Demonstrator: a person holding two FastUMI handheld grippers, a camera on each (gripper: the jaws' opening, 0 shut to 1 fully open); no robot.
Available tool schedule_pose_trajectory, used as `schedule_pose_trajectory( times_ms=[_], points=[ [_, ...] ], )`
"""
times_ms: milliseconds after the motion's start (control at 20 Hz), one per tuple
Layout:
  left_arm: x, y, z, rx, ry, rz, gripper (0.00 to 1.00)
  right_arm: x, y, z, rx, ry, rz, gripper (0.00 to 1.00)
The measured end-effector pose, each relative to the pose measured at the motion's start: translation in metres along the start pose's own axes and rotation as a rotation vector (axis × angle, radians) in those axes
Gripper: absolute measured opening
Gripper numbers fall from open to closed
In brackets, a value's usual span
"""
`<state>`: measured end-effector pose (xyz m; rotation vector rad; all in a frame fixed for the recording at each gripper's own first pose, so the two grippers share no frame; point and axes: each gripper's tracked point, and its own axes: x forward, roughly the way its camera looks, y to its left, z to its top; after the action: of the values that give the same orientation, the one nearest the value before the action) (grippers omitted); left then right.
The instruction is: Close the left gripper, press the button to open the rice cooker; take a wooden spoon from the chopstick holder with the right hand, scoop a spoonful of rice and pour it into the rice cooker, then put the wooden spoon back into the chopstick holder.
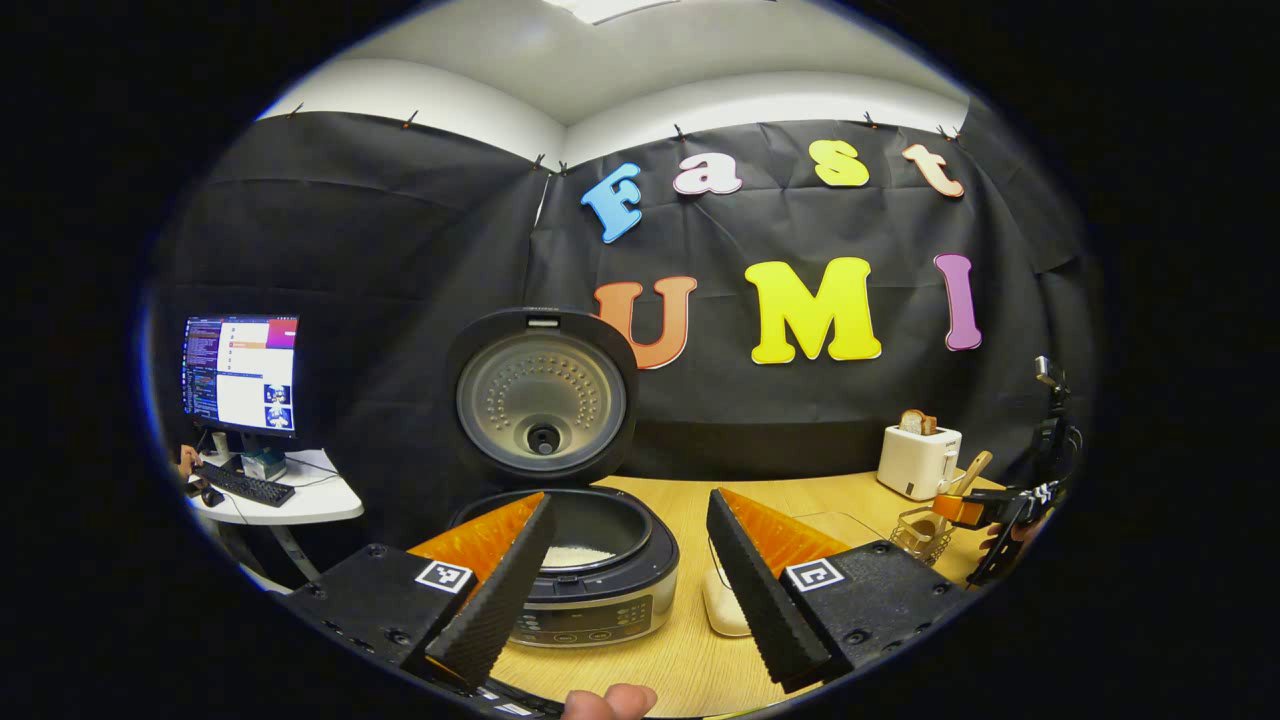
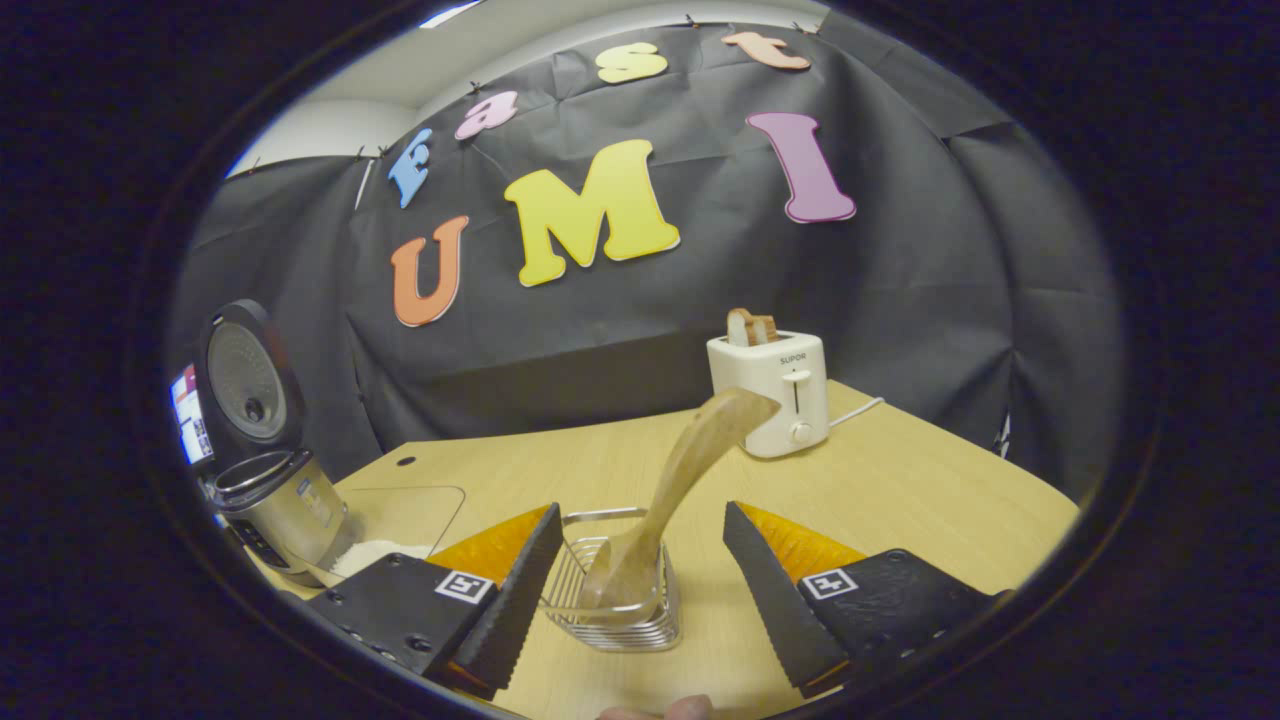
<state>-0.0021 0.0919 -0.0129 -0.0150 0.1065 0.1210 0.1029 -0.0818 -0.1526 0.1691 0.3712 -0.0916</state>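
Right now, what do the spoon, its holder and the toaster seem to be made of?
Spoon: wood, judging by its matte tan grain.
Holder: probably steel wire, thin shiny silver bars with open gaps.
Toaster: smooth cream shell, likely plastic, possibly painted metal.

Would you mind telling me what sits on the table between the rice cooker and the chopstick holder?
A clear container of rice lies between the rice cooker and the chopstick holder, as the right gripper view shows.

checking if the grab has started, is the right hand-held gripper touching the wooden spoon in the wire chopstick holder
Apart. In the right gripper view the right hand-held gripper is open, and bare tabletop shows between each finger and the light-brown wooden spoon standing in the metal wire chopstick holder.
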Motion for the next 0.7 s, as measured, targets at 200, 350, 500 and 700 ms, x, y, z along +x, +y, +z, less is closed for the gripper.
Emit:
schedule_pose_trajectory(
  times_ms=[200,350,500,700],
  points=[
    [0.012,0.012,0.038,0.032,-0.026,0.043,0.97,-0.041,-0.003,0.0,-0.053,-0.016,0.019,0.95],
    [0.037,0.029,0.086,0.091,-0.033,0.072,0.97,-0.067,0.011,0.009,-0.095,-0.05,0.078,0.96],
    [0.07,0.039,0.126,0.077,-0.018,0.094,0.97,-0.083,0.023,0.024,-0.144,-0.112,0.118,0.95],
    [0.124,0.045,0.176,0.059,-0.001,0.087,0.98,-0.092,0.037,0.015,-0.186,-0.111,0.177,0.95]
  ],
)
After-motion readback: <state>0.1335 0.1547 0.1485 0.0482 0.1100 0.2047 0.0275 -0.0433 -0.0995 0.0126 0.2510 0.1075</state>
